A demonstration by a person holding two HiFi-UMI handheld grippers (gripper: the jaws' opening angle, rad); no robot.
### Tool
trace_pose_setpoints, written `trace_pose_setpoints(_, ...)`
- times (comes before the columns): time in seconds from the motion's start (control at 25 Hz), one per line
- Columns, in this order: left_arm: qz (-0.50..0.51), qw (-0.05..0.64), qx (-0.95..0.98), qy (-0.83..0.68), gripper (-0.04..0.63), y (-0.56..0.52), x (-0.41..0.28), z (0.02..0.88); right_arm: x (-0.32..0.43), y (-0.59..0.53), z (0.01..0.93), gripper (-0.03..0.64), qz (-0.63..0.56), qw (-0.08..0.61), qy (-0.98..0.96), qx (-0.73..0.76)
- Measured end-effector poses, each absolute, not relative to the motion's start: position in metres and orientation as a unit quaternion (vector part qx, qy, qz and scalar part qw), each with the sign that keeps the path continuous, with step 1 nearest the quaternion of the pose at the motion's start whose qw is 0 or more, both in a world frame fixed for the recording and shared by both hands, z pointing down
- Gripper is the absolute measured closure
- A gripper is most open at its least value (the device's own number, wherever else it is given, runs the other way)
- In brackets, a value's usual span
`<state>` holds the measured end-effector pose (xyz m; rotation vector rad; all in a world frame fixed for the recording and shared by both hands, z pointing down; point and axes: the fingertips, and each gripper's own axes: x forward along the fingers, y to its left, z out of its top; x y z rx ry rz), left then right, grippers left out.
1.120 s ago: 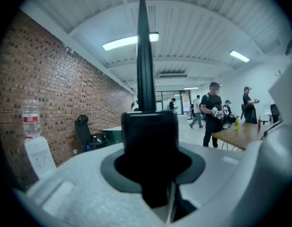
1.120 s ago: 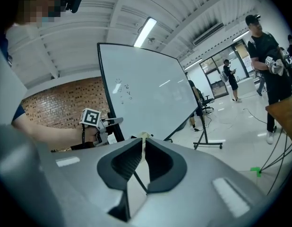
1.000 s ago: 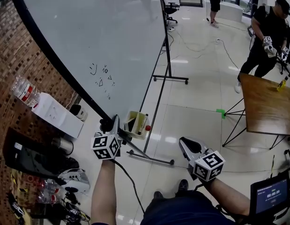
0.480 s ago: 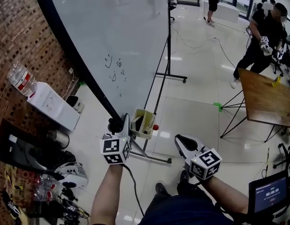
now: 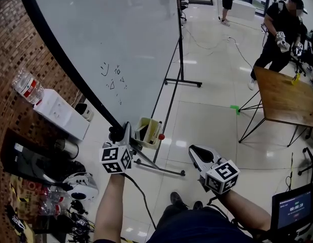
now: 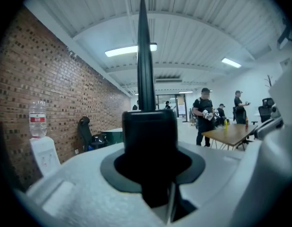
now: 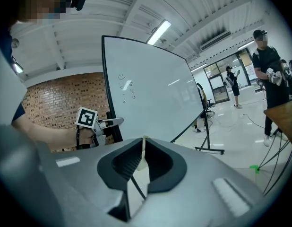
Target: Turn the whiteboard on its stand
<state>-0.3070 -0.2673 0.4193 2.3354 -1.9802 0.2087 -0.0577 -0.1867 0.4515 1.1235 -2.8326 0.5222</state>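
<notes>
At upper left by the brick wall (image 5: 14, 70), I see the whiteboard (image 5: 121, 44) tilted on its stand (image 5: 180, 65). Left hand-held gripper (image 5: 121, 133) is clamped on the whiteboard's black lower corner. Right hand-held gripper (image 5: 194, 151) is well apart over the floor, jaws together, nothing between them.

Light grey plastic left gripper (image 5: 121, 131) and matching right gripper (image 5: 195, 153), black-lined jaws, each with a white cube (image 5: 115, 159) bearing black square markers. Black cable (image 5: 138, 196) at left unit. Dark navy clothing (image 5: 197, 228), dark shoes (image 5: 177, 200).
</notes>
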Motion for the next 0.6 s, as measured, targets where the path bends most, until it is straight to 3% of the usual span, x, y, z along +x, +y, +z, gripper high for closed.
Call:
trace_pose_setpoints(0.36,0.072,0.032,0.741,-0.667,0.460,-0.213,-0.327,0.417,-0.001,-0.140,0.471,0.592,0.210,0.011,-0.909,0.361)
trace_pose_setpoints(0.6,0.071,0.031,0.740,-0.668,0.462,-0.166,-0.337,0.422,-0.008,-0.110,0.481,0.592,0.205,0.022,-0.917,0.340)
